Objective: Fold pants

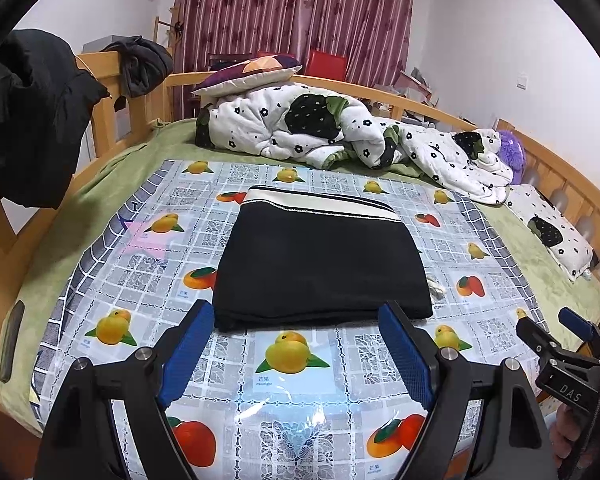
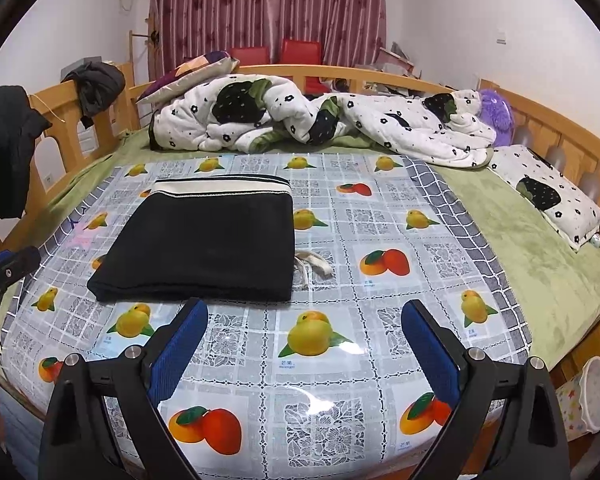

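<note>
Black pants (image 1: 320, 268) lie folded in a neat rectangle on the fruit-print plastic cloth (image 1: 292, 412), with a white striped waistband at the far edge. They also show in the right wrist view (image 2: 204, 248), with a pale drawstring (image 2: 314, 266) sticking out at their right side. My left gripper (image 1: 300, 320) is open and empty, just short of the pants' near edge. My right gripper (image 2: 304, 316) is open and empty, near the pants' right near corner. The right gripper also shows at the right edge of the left wrist view (image 1: 556, 326).
A white flowered quilt (image 1: 340, 128) and pillows lie at the far end of the green bed. A wooden bed rail (image 2: 560, 136) runs around it. Dark jackets (image 1: 24, 112) hang on the left rail. A patterned bin (image 2: 588, 396) stands on the floor at right.
</note>
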Demonstrator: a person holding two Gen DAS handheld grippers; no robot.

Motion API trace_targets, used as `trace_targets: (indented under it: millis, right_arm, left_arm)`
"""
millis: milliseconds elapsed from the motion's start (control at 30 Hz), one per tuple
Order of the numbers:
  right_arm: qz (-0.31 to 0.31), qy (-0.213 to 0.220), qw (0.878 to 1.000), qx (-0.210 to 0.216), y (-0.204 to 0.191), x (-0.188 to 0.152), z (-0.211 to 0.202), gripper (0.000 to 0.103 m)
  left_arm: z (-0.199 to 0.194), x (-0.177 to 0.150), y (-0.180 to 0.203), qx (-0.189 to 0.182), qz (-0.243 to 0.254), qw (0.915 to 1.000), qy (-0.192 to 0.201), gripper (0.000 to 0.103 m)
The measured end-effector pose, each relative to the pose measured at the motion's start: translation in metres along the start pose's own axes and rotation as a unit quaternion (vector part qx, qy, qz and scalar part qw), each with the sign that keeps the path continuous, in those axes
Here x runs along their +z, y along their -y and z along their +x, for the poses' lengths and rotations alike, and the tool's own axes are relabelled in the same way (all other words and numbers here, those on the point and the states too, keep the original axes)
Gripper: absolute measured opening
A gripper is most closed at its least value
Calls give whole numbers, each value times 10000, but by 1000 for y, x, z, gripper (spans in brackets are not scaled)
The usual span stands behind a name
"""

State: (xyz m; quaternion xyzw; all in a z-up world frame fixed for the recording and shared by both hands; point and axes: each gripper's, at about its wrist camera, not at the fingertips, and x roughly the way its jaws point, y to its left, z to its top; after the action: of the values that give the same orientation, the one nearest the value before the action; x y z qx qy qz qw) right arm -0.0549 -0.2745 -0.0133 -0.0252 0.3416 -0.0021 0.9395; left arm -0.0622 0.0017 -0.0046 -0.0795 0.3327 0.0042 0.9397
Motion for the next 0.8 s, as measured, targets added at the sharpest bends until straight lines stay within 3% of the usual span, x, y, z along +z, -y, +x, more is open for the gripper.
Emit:
trace_targets:
  millis: [800]
  right_arm:
    - [-50, 4, 10000, 5, -2, -1, 0, 96]
  left_arm:
    - [0, -1, 1, 26, 7, 10000, -9, 83]
